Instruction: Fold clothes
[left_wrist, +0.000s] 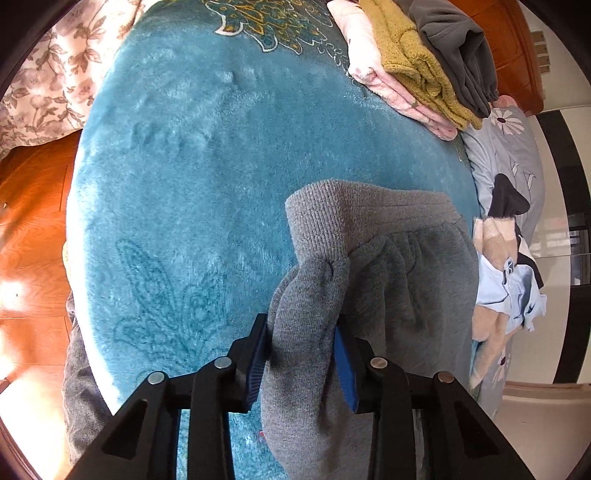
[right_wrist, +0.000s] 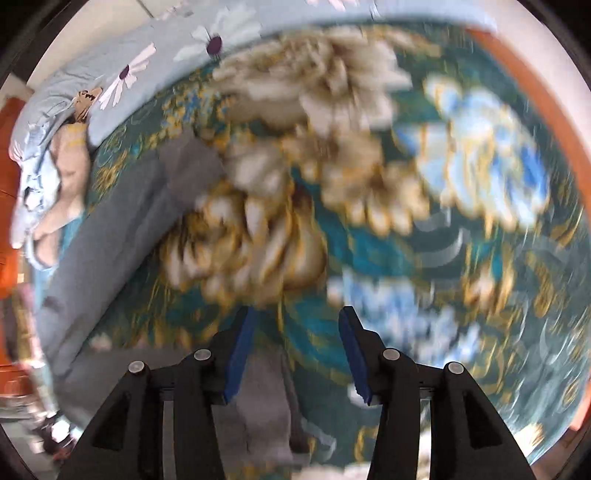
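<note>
While pinching the thick grey fleece trousers (left_wrist: 373, 280) near the ribbed cuff in the left claw (left_wrist: 303, 354), lift clear over the plush teal blanket (left_wrist: 192, 166). Keep the spread, empty right claw (right_wrist: 295, 350) near the trailing grey leg, seams aligned, away from the folded stack (left_wrist: 417, 62).

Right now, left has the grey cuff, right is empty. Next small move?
Probably bring the right gripper, jaws open and empty over the floral blanket, onto the grey sweatpants at its left. The left gripper clamps only the cuffed end, so one grip can't fold it squarely.
</note>
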